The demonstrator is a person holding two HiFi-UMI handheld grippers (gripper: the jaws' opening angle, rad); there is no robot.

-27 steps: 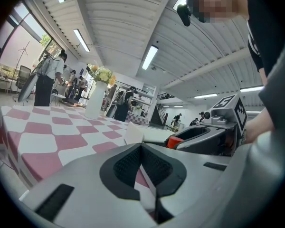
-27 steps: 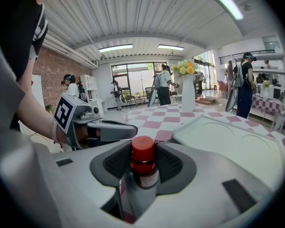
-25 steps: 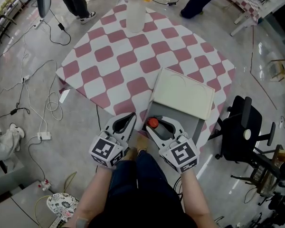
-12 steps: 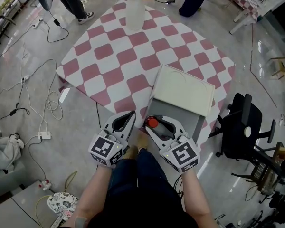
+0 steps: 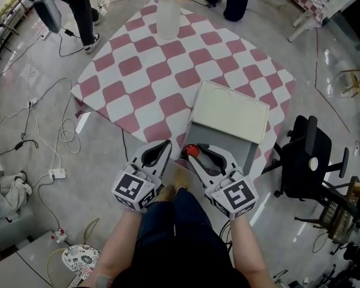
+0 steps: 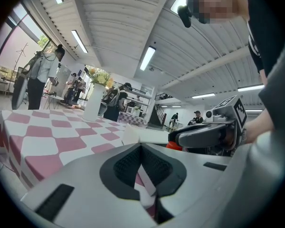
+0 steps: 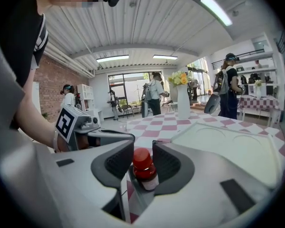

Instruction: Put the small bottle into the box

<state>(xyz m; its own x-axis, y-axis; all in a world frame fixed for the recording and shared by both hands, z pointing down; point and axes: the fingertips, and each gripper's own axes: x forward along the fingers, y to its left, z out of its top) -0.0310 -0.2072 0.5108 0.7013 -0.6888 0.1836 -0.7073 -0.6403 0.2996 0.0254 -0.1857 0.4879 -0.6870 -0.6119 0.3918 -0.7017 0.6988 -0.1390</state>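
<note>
The small bottle [image 7: 143, 169], with a red cap and dark body, stands upright between the pads of my right gripper [image 7: 141, 163]. Those jaws are closing around it, and a thin gap still shows beside the cap. In the head view the red cap of the bottle [image 5: 190, 149] shows at the near left corner of the grey box [image 5: 245, 153], at the tips of the right gripper [image 5: 205, 155]. Whether the bottle rests inside the box I cannot tell. The box's cream lid [image 5: 231, 114] stands open behind it. My left gripper [image 5: 162, 150] hangs shut and empty just left of the box, its tips [image 6: 141, 167] together.
A pink-and-white checked cloth [image 5: 150, 71] covers the table, with a white vase of flowers [image 5: 168, 17] at its far side. A black office chair [image 5: 306, 161] stands to the right. Cables [image 5: 48, 137] lie on the floor to the left. People stand beyond the table.
My right gripper has drawn back slightly toward me, and the red cap now sits nearer its fingertips. The left gripper has not moved.
</note>
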